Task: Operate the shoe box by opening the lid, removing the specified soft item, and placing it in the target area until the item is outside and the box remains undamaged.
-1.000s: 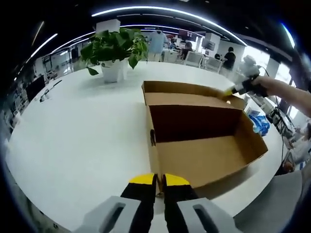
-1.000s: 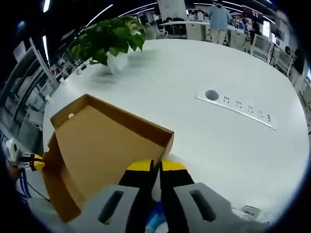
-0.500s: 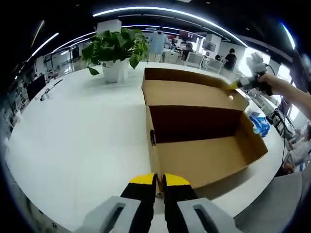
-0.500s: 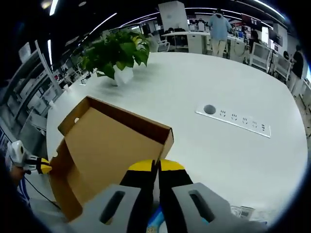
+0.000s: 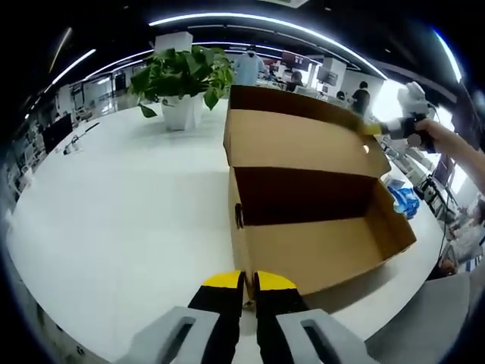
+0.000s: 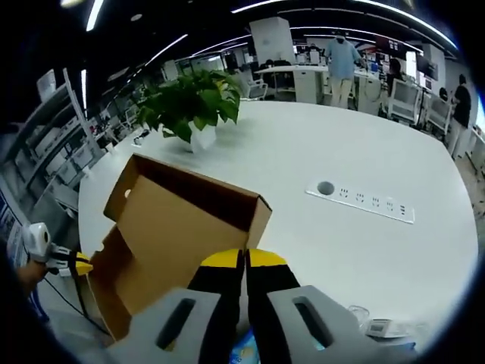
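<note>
An open brown cardboard shoe box [image 5: 318,243] lies on the white table; its inside looks bare. My left gripper [image 5: 242,282] is shut on the box's near end wall. The hinged lid [image 5: 303,140] stands tilted up, and the right gripper [image 5: 371,130] pinches its far corner. In the right gripper view, my right gripper [image 6: 244,262] is shut on the lid [image 6: 182,227] at its edge, and the left gripper [image 6: 76,265] shows at the box's far end. A blue soft item [image 5: 402,199] lies on the table outside the box, right of it.
A potted green plant [image 5: 178,76] stands behind the box, also seen as the plant [image 6: 193,102] in the right gripper view. A power strip [image 6: 360,201] is set into the white table [image 5: 114,220]. People and desks fill the background. A person's hand [image 5: 439,140] holds the right gripper.
The right gripper has lifted the lid higher, from nearly flat behind the box to tilted well up. The left gripper has stayed on the box wall.
</note>
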Tool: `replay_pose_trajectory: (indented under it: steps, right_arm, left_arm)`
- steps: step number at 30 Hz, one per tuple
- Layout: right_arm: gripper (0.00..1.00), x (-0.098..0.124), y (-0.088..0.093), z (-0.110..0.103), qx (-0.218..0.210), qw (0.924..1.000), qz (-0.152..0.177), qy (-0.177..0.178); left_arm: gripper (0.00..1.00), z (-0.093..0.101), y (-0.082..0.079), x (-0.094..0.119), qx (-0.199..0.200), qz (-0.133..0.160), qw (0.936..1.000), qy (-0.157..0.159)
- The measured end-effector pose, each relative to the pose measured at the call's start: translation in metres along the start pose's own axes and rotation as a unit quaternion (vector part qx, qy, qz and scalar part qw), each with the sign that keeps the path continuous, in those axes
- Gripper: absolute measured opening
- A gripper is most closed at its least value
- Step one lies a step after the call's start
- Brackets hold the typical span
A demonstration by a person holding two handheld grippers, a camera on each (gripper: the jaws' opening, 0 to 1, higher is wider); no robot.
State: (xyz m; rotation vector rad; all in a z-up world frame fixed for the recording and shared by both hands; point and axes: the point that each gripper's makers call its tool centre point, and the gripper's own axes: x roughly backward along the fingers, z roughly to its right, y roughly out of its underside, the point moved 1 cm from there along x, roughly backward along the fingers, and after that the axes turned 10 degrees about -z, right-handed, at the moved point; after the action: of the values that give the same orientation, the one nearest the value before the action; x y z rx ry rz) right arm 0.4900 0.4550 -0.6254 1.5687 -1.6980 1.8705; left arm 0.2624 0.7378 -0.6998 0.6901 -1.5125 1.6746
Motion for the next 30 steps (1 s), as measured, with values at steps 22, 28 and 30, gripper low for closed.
replay_pose_trajectory:
  steps: [22, 28, 30]
  right_arm:
    - [0.00, 0.050, 0.016, -0.034, -0.008, 0.9978, 0.065, -0.001]
    - [0.00, 0.059, 0.025, -0.041, -0.013, 0.9971, 0.075, -0.004]
    - [0.00, 0.062, 0.028, -0.044, -0.017, 0.9967, 0.079, -0.005]
  left_arm:
    - [0.05, -0.001, 0.000, 0.000, 0.000, 0.009, 0.9999, 0.014]
    - [0.05, 0.000, 0.000, 0.000, -0.004, 0.011, 0.9998, 0.017]
    - [0.05, 0.000, 0.000, 0.000, -0.008, 0.010, 0.9998, 0.017]
